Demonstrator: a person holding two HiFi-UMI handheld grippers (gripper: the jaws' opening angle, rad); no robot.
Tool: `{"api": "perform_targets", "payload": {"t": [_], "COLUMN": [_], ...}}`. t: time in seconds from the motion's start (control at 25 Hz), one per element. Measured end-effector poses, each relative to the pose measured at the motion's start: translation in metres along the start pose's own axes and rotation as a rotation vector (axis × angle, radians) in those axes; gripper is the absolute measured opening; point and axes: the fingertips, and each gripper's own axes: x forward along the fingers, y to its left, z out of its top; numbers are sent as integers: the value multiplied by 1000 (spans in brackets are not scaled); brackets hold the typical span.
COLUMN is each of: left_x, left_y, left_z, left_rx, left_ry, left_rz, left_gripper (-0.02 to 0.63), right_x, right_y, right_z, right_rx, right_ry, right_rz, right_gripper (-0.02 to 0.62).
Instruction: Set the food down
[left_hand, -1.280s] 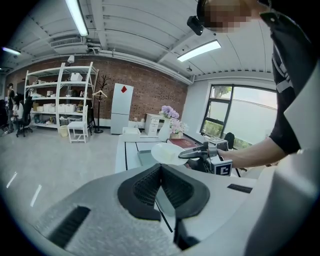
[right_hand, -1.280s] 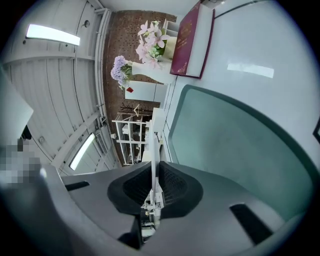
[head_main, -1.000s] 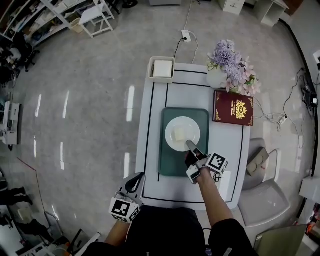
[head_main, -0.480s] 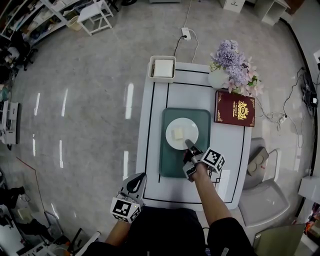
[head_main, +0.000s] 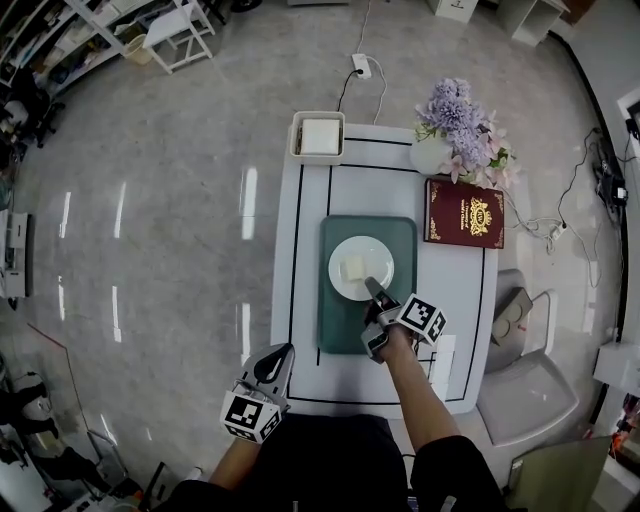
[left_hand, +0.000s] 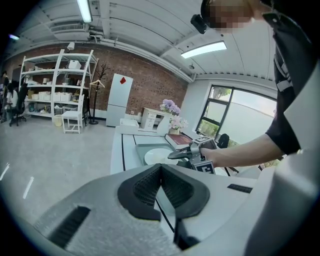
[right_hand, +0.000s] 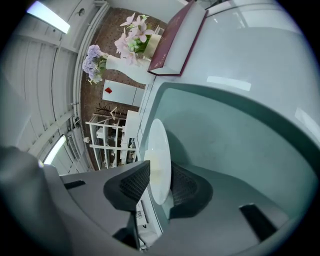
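Observation:
A white plate (head_main: 378, 255) with a pale square piece of food (head_main: 353, 268) rests on the green tray (head_main: 340, 325). My right gripper (head_main: 370, 287) is at the plate's near rim. In the right gripper view the plate (right_hand: 159, 145) stands edge-on between the jaws of the right gripper (right_hand: 160, 182). Those jaws are opening, with a gap showing at the left pad. My left gripper (head_main: 278, 353) hangs off the table's near left corner, shut and empty. Its pads meet in the left gripper view (left_hand: 160, 167).
On the white table (head_main: 300, 250) lie a dark red book (head_main: 466, 213), a vase of purple and pink flowers (head_main: 462, 125) and a white box of napkins (head_main: 319, 137). A grey chair (head_main: 525, 395) stands at the right. The person's legs are at the near edge.
The head view has shifted slightly. My right gripper stays at the plate's near rim on the tray, and the left gripper has barely moved.

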Motion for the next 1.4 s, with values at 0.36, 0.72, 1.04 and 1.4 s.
{"api": "perform_targets", "payload": {"t": [0.36,0.72,1.04,1.4], "left_x": [-1,4,8,6], "left_y": [6,5,-2,-5], "left_z": [-1,2,2,2], "left_rx": [7,16,25,31], "left_ry": [4,11,10,5], "left_rz": [-33,-65,-85,-90], "left_gripper": [6,6,6,6], "right_x": [-5,-10,-25,-31], "right_y": [13,5,-17,-24], "right_z": [-15,-31,-39,-49], "right_rx": [-86,-464,-651,-858], "right_ry": [40,140,188,260], "right_rz": [100,-63,-215,-292], "right_gripper": [178,218,227,239]}}
